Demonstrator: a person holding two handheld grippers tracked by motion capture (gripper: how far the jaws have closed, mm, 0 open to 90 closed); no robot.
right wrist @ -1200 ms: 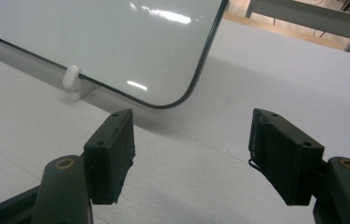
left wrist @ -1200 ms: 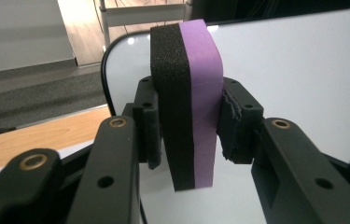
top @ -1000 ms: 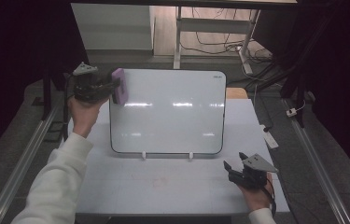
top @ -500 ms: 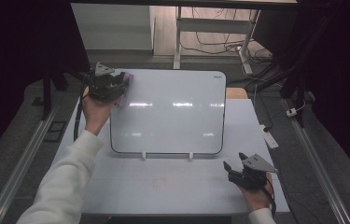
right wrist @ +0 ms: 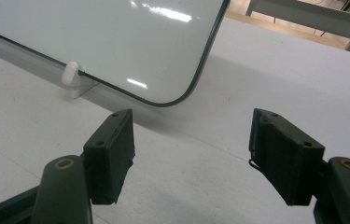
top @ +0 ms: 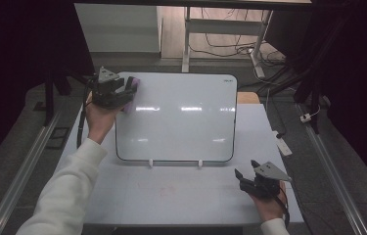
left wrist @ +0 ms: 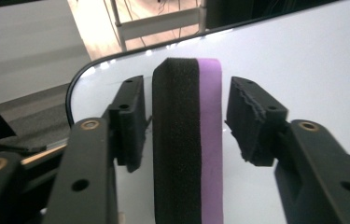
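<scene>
A black-and-purple foam eraser (left wrist: pixel 189 140) rests on its edge against the whiteboard (left wrist: pixel 312 60), near the board's upper left corner. My left gripper (left wrist: pixel 186 100) straddles it. Its jaws have just been opening, and a gap shows on each side of the eraser, so it stands open. From above, the left gripper (top: pixel 122 93) sits at the top left of the whiteboard (top: pixel 181 122) with the purple eraser (top: pixel 131 98) at its tips. My right gripper (right wrist: pixel 191 140) is open and empty just above the white table, in front of the board's lower right corner; from above, the right gripper (top: pixel 245 169) is at the front right.
The whiteboard leans on two small white clips (top: pixel 150 163) on the white foam table top (top: pixel 171 196). A white clip (right wrist: pixel 71 74) and the board's rounded corner lie ahead of the right gripper. A metal rail (top: pixel 19 171) runs along the table's left side.
My left hand has shifted right, carrying the eraser from beside the board onto its upper left corner. The right hand has stayed in place.
</scene>
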